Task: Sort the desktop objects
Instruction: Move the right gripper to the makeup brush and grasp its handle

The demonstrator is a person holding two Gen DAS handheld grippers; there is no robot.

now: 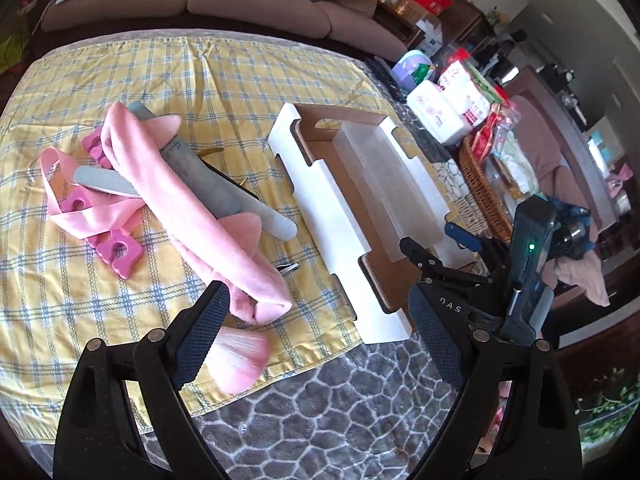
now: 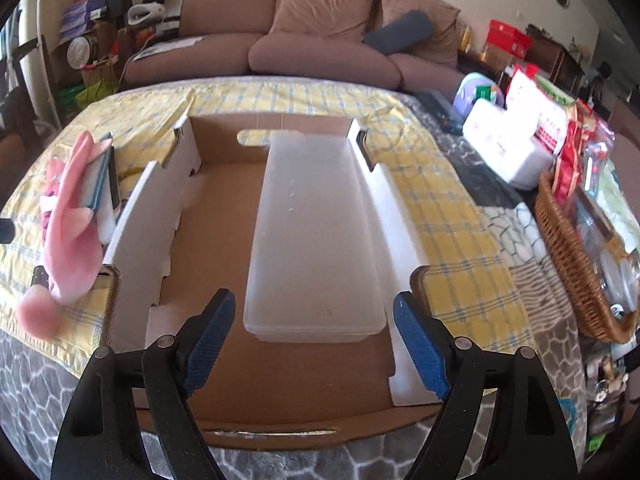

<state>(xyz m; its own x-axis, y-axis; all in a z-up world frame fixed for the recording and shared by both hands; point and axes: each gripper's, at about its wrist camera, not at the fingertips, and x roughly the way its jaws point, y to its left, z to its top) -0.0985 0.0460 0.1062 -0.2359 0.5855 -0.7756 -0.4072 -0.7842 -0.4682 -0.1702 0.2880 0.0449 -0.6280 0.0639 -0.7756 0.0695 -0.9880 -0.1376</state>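
Note:
A white-and-cardboard tray (image 1: 320,184) lies on the yellow plaid cloth and holds a clear plastic box (image 1: 384,184). To its left is a pile: a pink plush headband (image 1: 192,200), grey nail files (image 1: 200,172), pink toe separators (image 1: 116,252) and a pink ribbon (image 1: 88,216). A pink brush head (image 1: 244,356) lies by my left gripper (image 1: 320,328), which is open and empty above the cloth's front edge. My right gripper (image 2: 314,324) is open and empty over the tray (image 2: 132,216), just in front of the clear box (image 2: 316,232). The headband (image 2: 76,216) shows at the left.
A wicker basket (image 2: 568,248) full of packets stands to the right, with white packs (image 2: 508,144) and a remote behind it. A brown sofa (image 2: 320,40) lies beyond the table. A grey patterned cover (image 1: 320,412) shows at the front.

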